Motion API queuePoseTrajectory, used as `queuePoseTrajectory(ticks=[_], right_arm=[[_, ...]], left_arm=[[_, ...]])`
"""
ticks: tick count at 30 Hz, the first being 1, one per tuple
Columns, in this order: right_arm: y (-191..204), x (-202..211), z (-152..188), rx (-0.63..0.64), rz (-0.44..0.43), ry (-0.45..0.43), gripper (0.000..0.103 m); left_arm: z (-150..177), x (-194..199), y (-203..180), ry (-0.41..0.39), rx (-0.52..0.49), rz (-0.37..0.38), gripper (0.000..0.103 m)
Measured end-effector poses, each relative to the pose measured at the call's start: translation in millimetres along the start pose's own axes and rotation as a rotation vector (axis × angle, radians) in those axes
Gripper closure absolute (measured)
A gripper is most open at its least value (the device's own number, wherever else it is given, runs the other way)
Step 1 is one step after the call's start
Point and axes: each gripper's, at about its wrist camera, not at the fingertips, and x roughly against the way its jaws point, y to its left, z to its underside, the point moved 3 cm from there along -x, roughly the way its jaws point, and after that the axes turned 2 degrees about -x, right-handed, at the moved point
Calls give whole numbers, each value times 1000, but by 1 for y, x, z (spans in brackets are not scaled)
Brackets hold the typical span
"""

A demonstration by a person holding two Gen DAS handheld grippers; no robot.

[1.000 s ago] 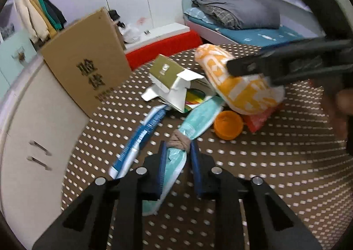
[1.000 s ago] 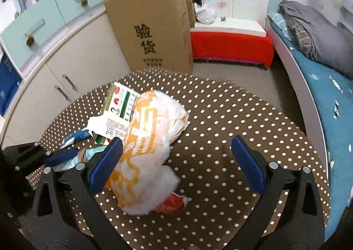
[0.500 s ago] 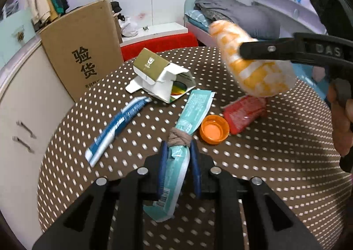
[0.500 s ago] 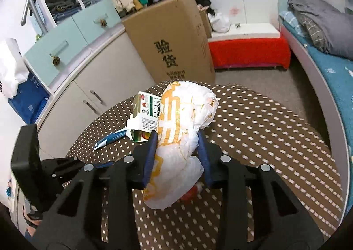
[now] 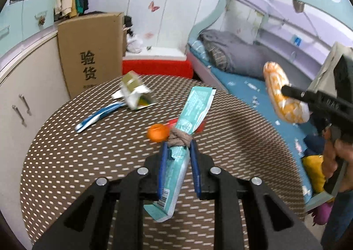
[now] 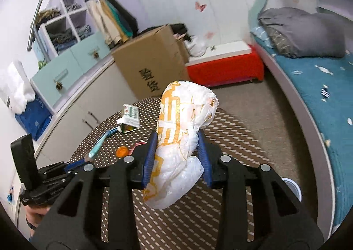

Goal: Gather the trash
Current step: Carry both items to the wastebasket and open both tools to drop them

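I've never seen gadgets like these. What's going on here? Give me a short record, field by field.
left gripper: shut on teal wrapper, lifted above the table
right gripper: shut on orange-and-white plastic bag, held in the air
left on polka-dot table: orange cap, red packet, blue-and-white wrapper, opened carton
nearby: cardboard box, bed

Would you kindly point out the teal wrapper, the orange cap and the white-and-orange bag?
teal wrapper point(image 5: 194, 108), left wrist view, on its upper printed half.
orange cap point(image 5: 157, 132), left wrist view, on its rounded side.
white-and-orange bag point(image 6: 178, 130), right wrist view, on its crumpled middle.
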Motion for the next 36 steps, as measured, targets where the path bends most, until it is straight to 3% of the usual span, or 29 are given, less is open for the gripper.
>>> queuePoseTrajectory(ticks=[12,20,28,36], right_arm=[[-98,96,-2,-127,123,-157,67],[-166,127,16,-196,233,-181,66],[-238,122,49,-295,307,-116,66],[-299,76,89,-402,324,-6,66]], left_arm=[[-26,-5,-129,-71,-54,145,83],[-39,-29,-223,-54,-155,225,83],[-31,-90,-306,66,-245,278,83],[-6,-185,-357,284,-236,273,83]])
